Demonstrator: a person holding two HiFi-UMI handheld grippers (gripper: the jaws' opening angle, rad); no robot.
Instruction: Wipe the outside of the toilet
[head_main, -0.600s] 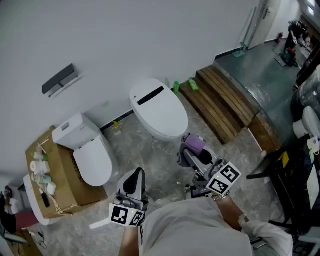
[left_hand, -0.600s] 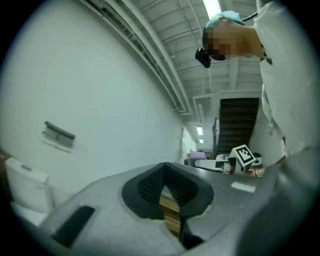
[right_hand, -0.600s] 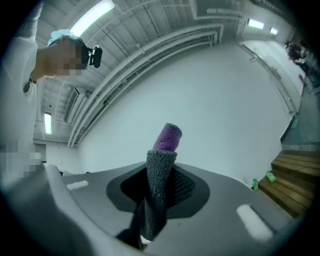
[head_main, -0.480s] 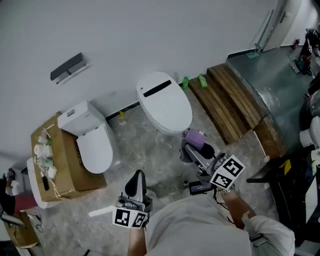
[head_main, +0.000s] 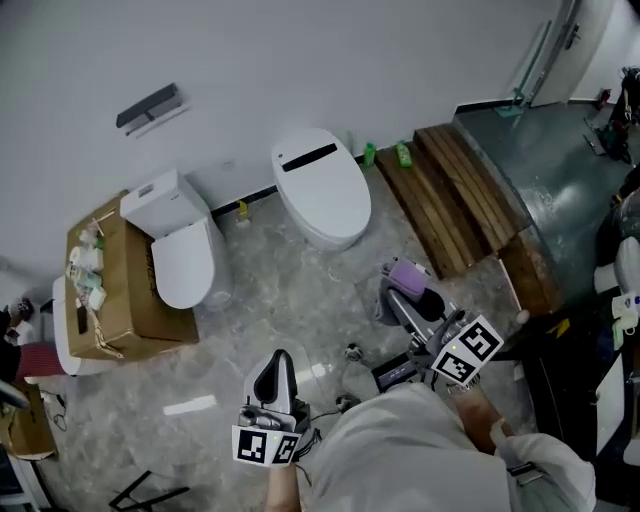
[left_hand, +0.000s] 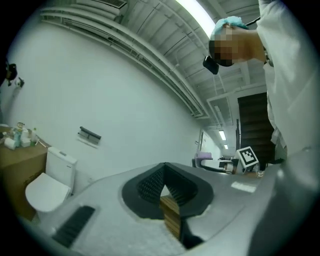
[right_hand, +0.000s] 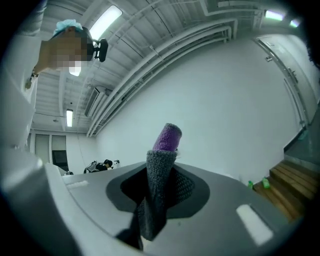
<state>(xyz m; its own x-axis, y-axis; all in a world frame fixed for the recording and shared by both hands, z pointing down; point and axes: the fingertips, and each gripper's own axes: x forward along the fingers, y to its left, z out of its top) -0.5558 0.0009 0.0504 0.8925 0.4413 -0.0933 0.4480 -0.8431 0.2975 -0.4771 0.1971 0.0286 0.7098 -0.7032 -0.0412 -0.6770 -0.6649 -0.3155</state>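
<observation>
Two white toilets stand against the far wall in the head view: an oval one with its lid shut (head_main: 320, 190) and, left of it, one with a tank (head_main: 178, 255). My right gripper (head_main: 398, 287) hangs over the floor well in front of the oval toilet, shut on a purple and grey cloth (head_main: 410, 277). In the right gripper view the cloth (right_hand: 167, 137) sticks up from between the jaws of that gripper (right_hand: 162, 160). My left gripper (head_main: 277, 358) is low in the head view, shut and holding nothing. The left gripper view shows its jaws (left_hand: 165, 172) together and the tank toilet (left_hand: 47, 185) far off.
A cardboard box (head_main: 120, 290) with bottles on top stands left of the tank toilet. Wooden steps (head_main: 455, 200) and a metal platform (head_main: 540, 150) lie at the right, with green bottles (head_main: 385, 153) by the wall. A grey holder (head_main: 150, 105) hangs on the wall.
The head view has drawn back from the toilets, which now sit higher and farther off. Both grippers are lower in the frame; the right one still holds the cloth.
</observation>
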